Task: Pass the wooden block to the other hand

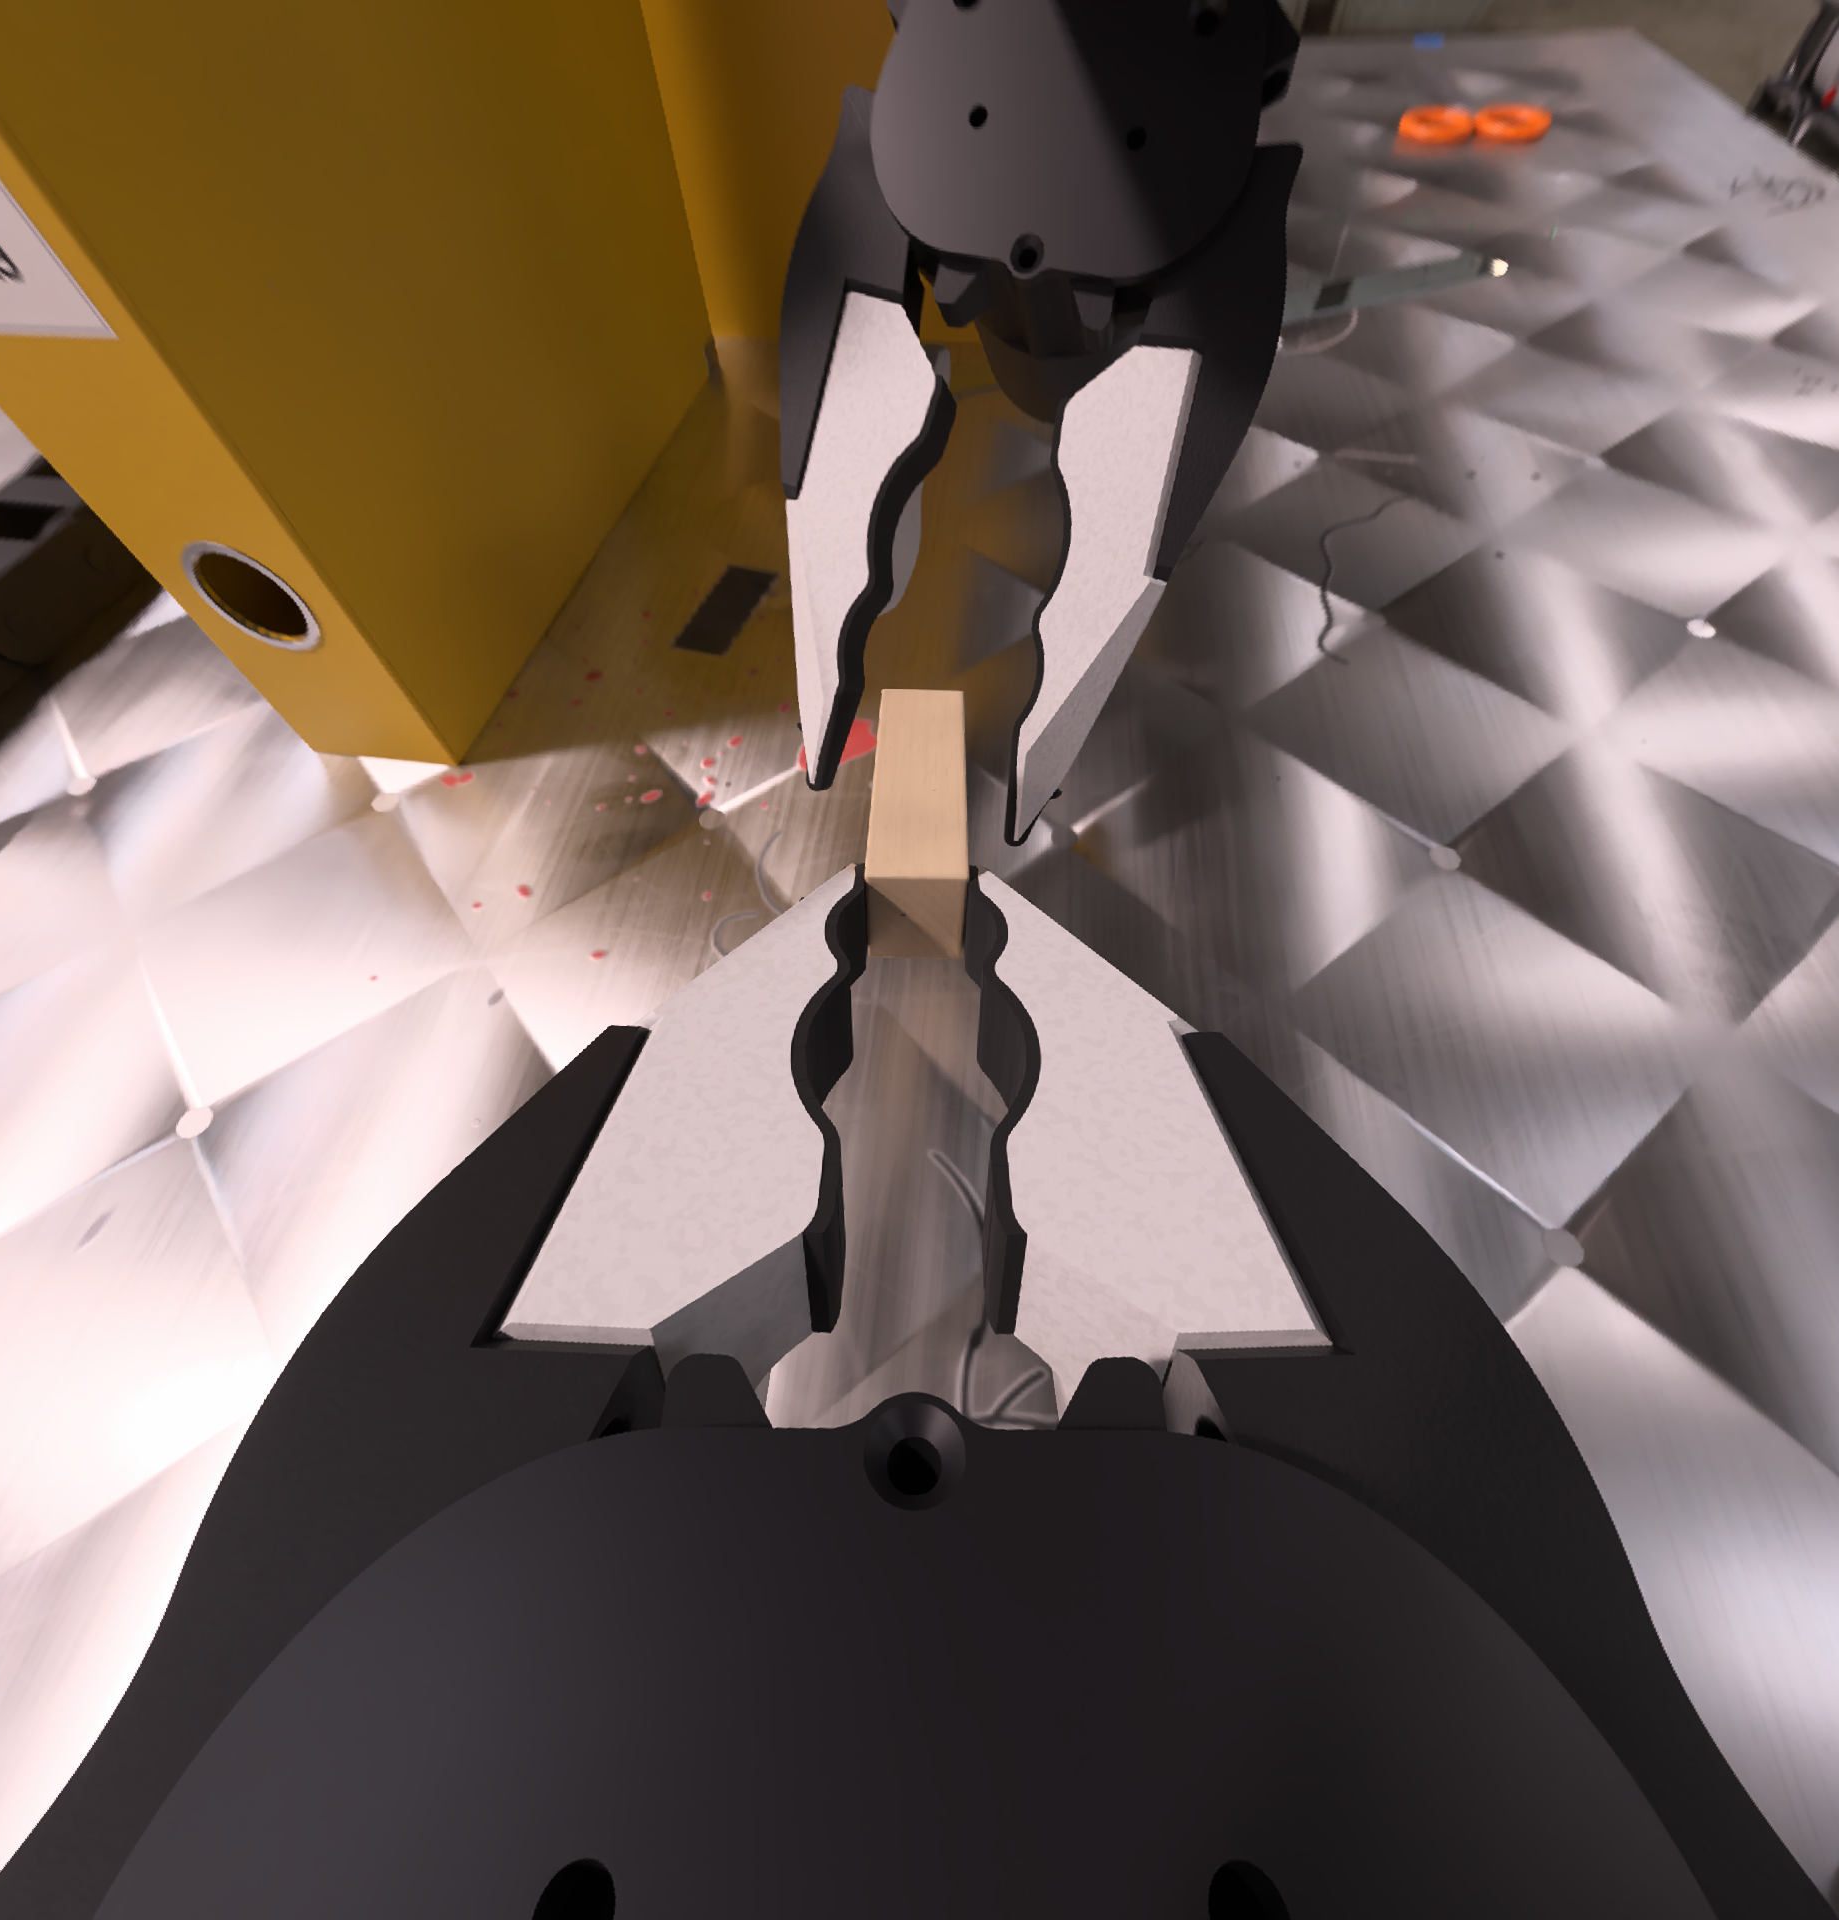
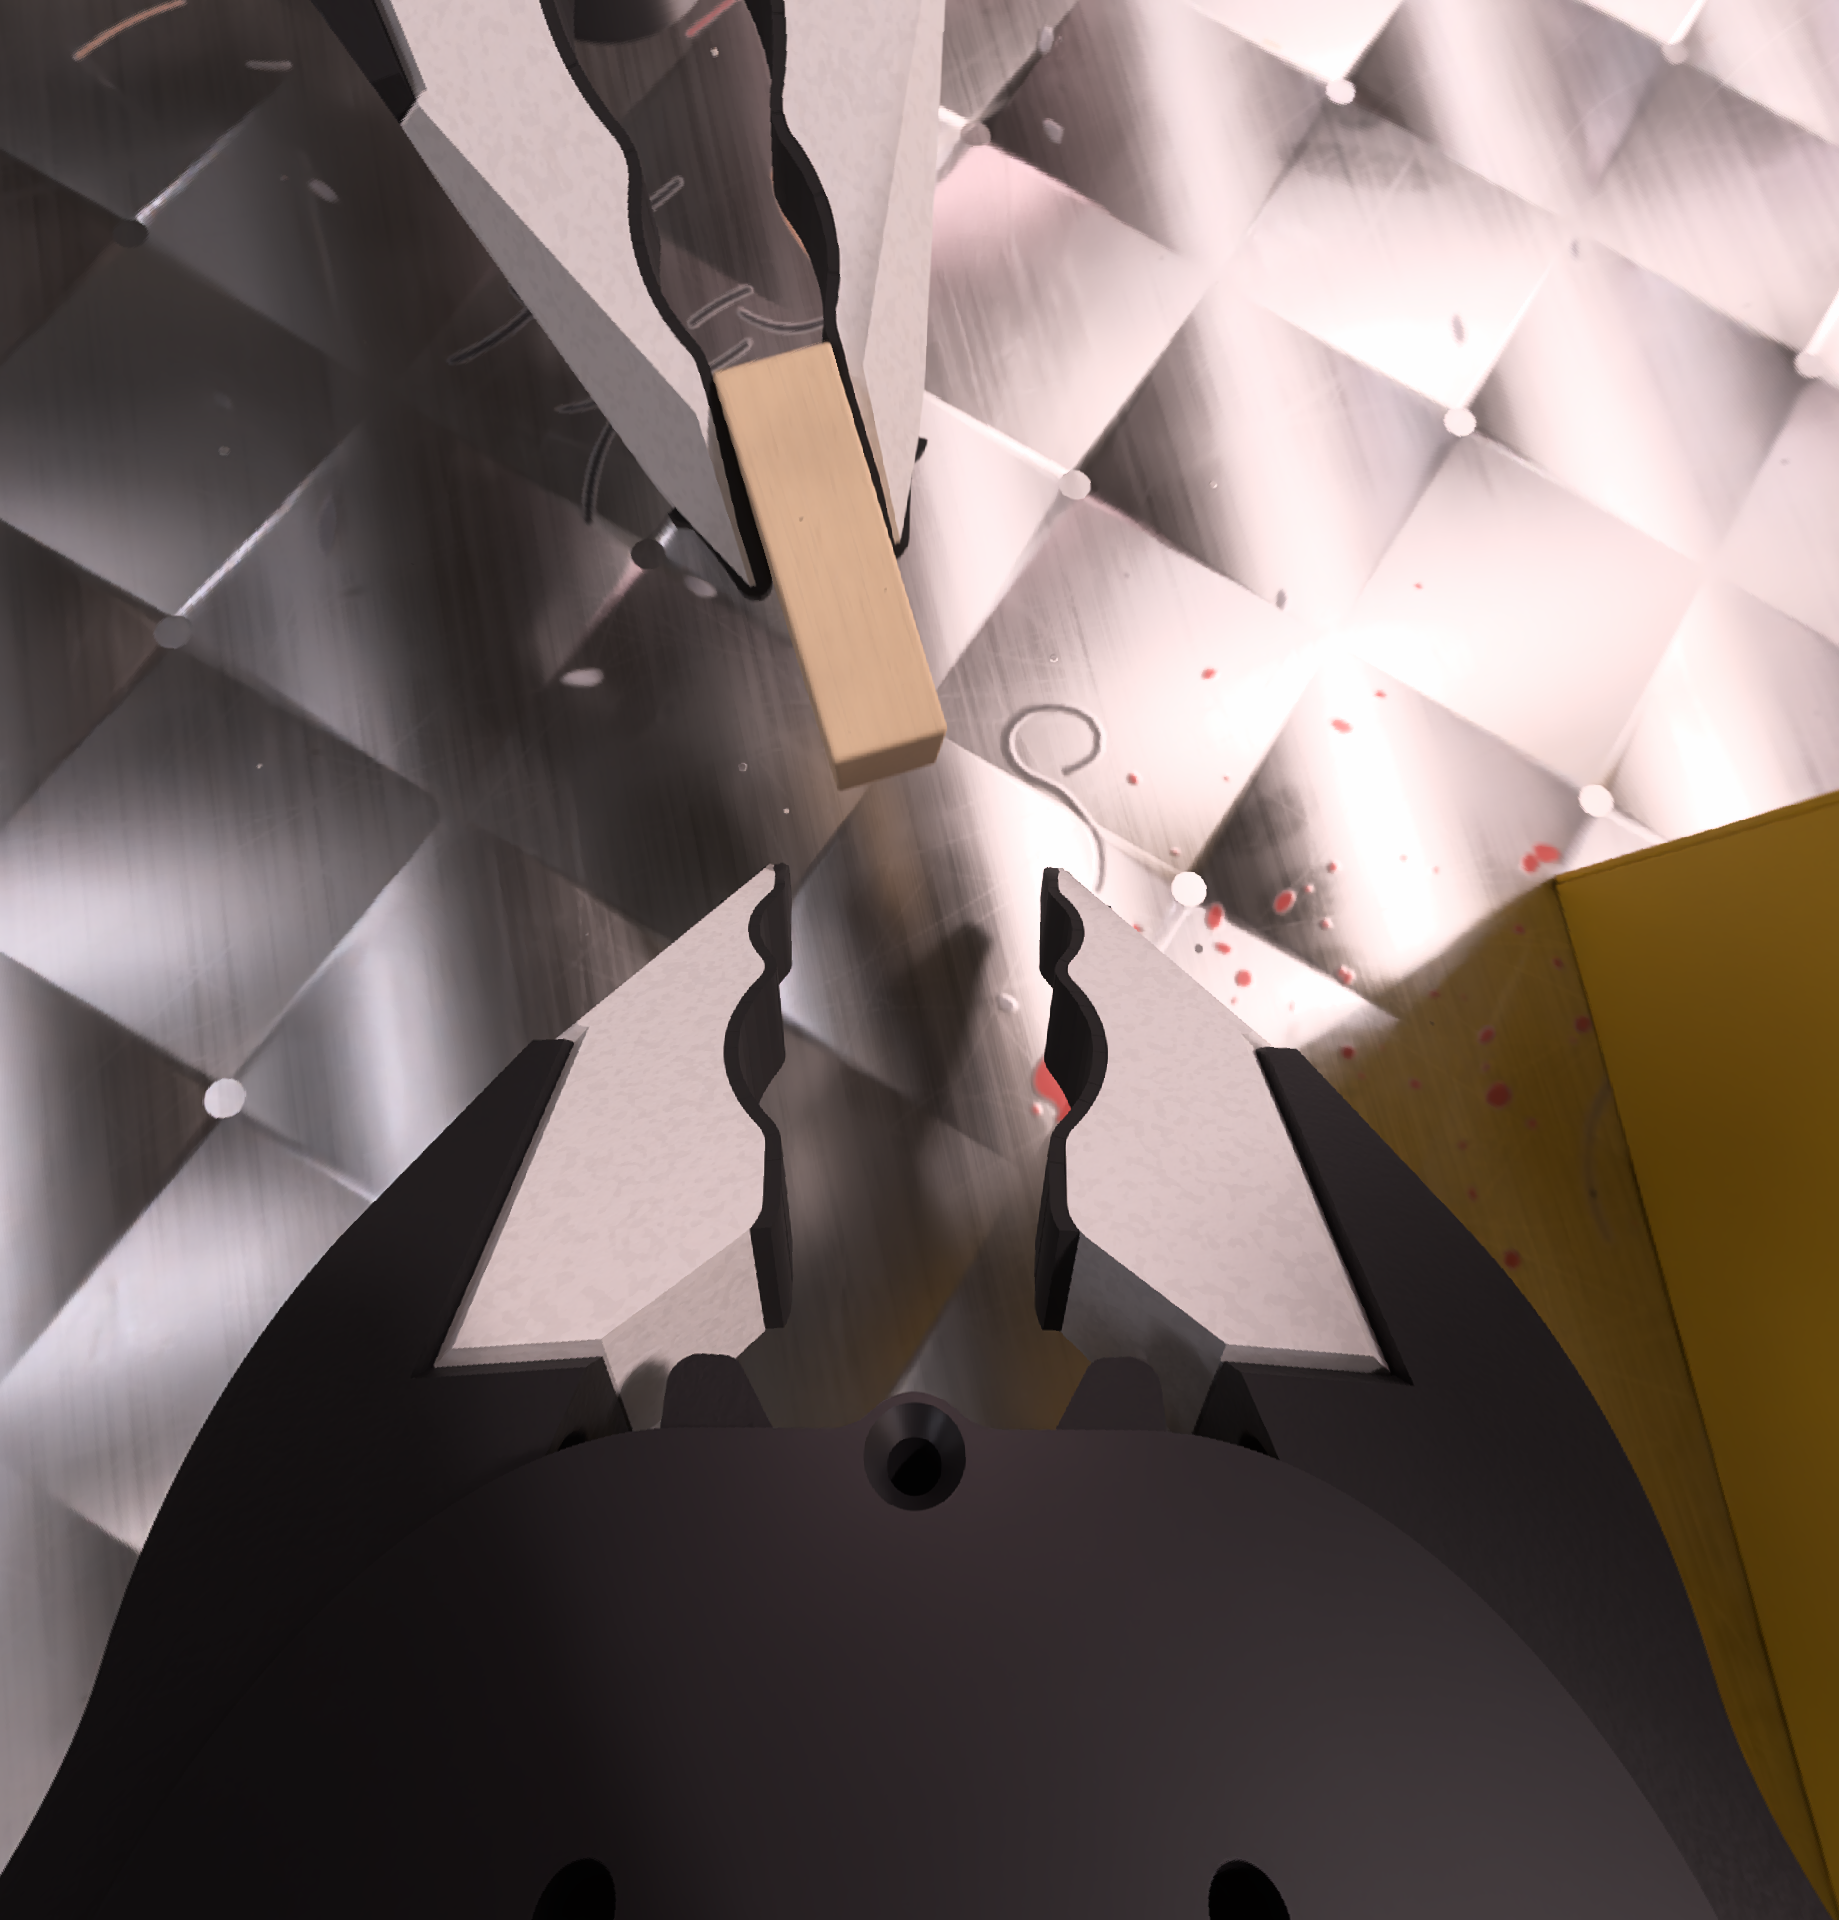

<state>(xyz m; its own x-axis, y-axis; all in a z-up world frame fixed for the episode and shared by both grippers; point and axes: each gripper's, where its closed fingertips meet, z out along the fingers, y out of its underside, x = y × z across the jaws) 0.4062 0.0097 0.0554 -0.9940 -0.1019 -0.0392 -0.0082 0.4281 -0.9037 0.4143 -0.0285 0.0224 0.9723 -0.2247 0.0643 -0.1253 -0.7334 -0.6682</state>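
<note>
The pale wooden block [image 1: 917, 810] is a long bar held by one end in my left gripper [image 1: 915, 894], which is shut on it above the metal table. The block's free end points away towards my right gripper [image 1: 925, 805], which faces it from the far side with jaws open; the free end reaches between its fingertips without touching them. In the right wrist view the block [image 2: 827, 561] sticks out of the left gripper [image 2: 821, 540] towards my open right gripper [image 2: 915, 883], a short gap ahead of its fingertips.
A large yellow binder box [image 1: 354, 343] stands on the left, close beside the right gripper; it also shows in the right wrist view [image 2: 1725, 1247]. The embossed metal table [image 1: 1517, 727] carries red specks. Orange rings [image 1: 1471, 125] lie far back right.
</note>
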